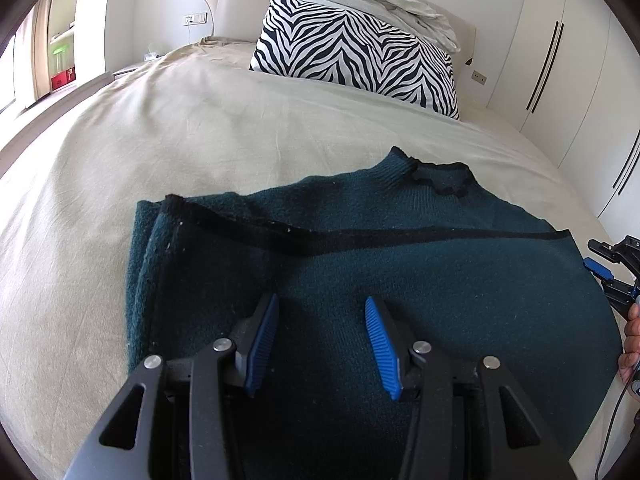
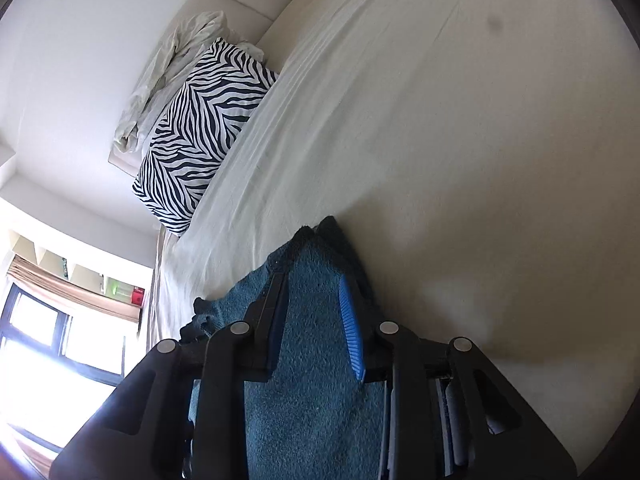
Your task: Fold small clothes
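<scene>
Spread apart, my left gripper [image 1: 322,322] hovers over the green sweater [image 1: 400,264] lying on the bed [image 1: 160,140]; my right gripper [image 2: 316,312] straddles its edge, fingers parted.

Bare bedsheet [image 1: 160,152] left of and beyond sweater [image 1: 400,272]; zebra pillow [image 1: 356,52] blocks headboard end.

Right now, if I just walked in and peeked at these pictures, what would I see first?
The zebra-striped pillow jumps out, propped at the head of the bed with a rumpled white duvet behind it. Nearer, a dark green sweater with black trim lies spread on the beige sheet. The left gripper hovers open above it, while the right gripper has knit fabric between its blue pads.
</scene>
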Tool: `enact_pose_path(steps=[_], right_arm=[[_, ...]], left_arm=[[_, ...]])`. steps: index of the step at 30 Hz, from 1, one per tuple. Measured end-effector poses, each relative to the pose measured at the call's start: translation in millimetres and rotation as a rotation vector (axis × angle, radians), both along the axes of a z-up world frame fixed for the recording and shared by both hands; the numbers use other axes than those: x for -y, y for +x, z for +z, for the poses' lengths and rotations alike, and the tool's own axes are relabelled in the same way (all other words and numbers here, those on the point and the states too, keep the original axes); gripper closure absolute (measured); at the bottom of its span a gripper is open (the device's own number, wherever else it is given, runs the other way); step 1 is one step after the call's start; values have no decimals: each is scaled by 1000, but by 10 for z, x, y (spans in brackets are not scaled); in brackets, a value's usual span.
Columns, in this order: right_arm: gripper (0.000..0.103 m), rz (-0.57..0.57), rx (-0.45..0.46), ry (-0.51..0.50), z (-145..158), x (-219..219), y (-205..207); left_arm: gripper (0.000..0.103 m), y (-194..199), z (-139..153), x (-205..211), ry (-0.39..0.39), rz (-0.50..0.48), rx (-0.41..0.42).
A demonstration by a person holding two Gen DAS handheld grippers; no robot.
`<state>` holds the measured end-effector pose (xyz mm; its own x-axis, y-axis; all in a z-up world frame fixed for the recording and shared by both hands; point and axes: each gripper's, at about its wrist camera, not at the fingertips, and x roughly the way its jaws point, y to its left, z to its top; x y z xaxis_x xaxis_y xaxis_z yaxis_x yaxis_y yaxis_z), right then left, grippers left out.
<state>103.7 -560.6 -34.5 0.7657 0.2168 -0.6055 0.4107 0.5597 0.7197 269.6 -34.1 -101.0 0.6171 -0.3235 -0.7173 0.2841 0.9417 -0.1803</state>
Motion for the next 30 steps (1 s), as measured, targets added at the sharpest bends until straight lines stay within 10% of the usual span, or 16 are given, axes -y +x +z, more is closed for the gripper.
enact_pose_path(steps=[7, 10, 24, 30], right_arm=[[76, 512, 51, 83, 95, -1842, 28], [55, 633, 7, 129, -115, -2356, -1], [52, 93, 31, 123, -131, -835, -886], [47, 247, 102, 239, 9, -1348, -836]], left_arm=[[54, -6, 0, 15, 6, 1, 5], [54, -6, -2, 11, 1, 0, 4], [56, -493, 225, -226, -190, 18, -87], [55, -1106, 289, 156, -364, -137, -166]])
